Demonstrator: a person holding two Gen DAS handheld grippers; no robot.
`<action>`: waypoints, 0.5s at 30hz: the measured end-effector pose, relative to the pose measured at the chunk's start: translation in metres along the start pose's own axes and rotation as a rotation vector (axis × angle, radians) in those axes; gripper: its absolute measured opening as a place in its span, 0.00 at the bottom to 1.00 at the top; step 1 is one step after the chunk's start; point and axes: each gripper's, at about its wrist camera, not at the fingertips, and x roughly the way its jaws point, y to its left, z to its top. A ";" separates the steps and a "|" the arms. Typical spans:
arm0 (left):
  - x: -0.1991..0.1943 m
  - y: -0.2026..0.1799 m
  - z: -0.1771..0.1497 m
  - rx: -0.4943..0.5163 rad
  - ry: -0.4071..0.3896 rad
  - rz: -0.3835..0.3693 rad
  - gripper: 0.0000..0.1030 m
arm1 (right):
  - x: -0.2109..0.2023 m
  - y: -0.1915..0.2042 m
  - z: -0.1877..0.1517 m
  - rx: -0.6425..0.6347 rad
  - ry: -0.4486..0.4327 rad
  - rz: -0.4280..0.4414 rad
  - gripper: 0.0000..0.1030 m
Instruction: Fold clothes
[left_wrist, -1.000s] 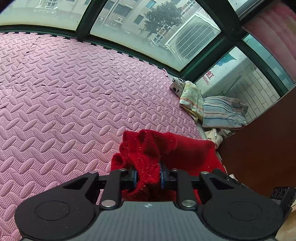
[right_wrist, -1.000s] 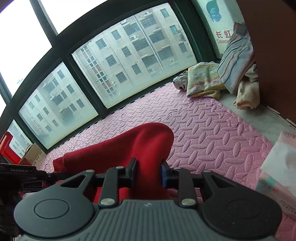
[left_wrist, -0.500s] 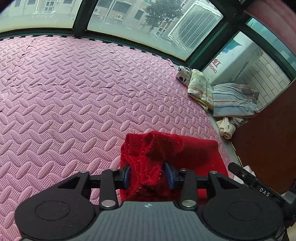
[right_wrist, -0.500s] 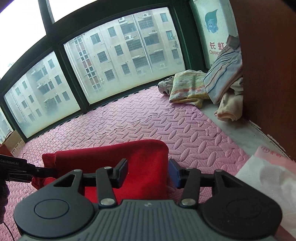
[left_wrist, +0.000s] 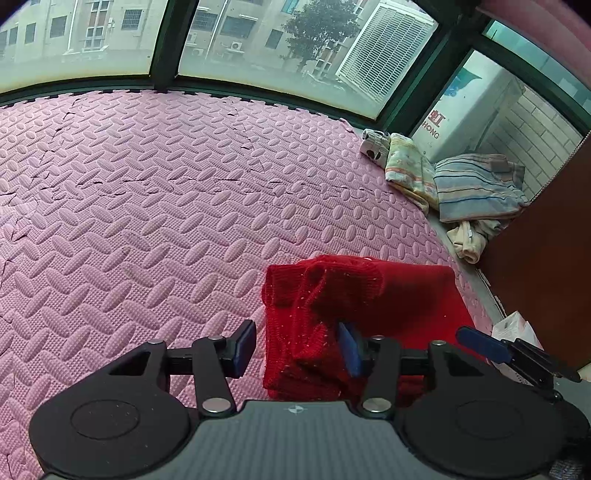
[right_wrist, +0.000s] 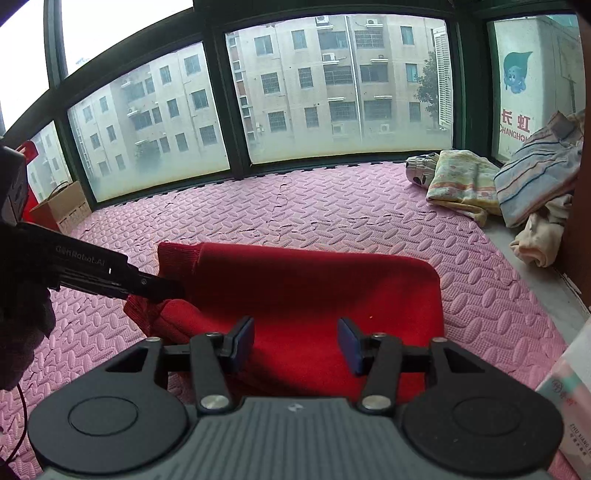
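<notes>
Sweater (right_wrist: 303, 295), red knit, lies folded on the pink foam mat (left_wrist: 147, 192), low and centre in both views. My left gripper (left_wrist: 297, 347) has just been opening; its fingers stand apart, the sweater's bunched edge between them and against the right pad (left_wrist: 349, 349). My right gripper (right_wrist: 295, 341) hovers with fingers apart over the flat fold, unclamped. Only the right view shows a cardboard box (right_wrist: 62, 206) at far left, contents unseen. Both views show a clothes pile (left_wrist: 461, 184) at upper right.
</notes>
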 end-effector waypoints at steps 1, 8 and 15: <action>-0.001 0.000 0.000 0.003 -0.003 0.000 0.51 | 0.003 0.002 0.007 0.002 -0.007 0.015 0.48; 0.001 -0.001 -0.001 0.031 -0.012 0.007 0.54 | 0.049 0.022 0.031 -0.016 0.033 0.096 0.41; 0.008 0.011 -0.003 0.044 -0.007 0.008 0.56 | 0.089 0.030 0.031 -0.015 0.085 0.099 0.38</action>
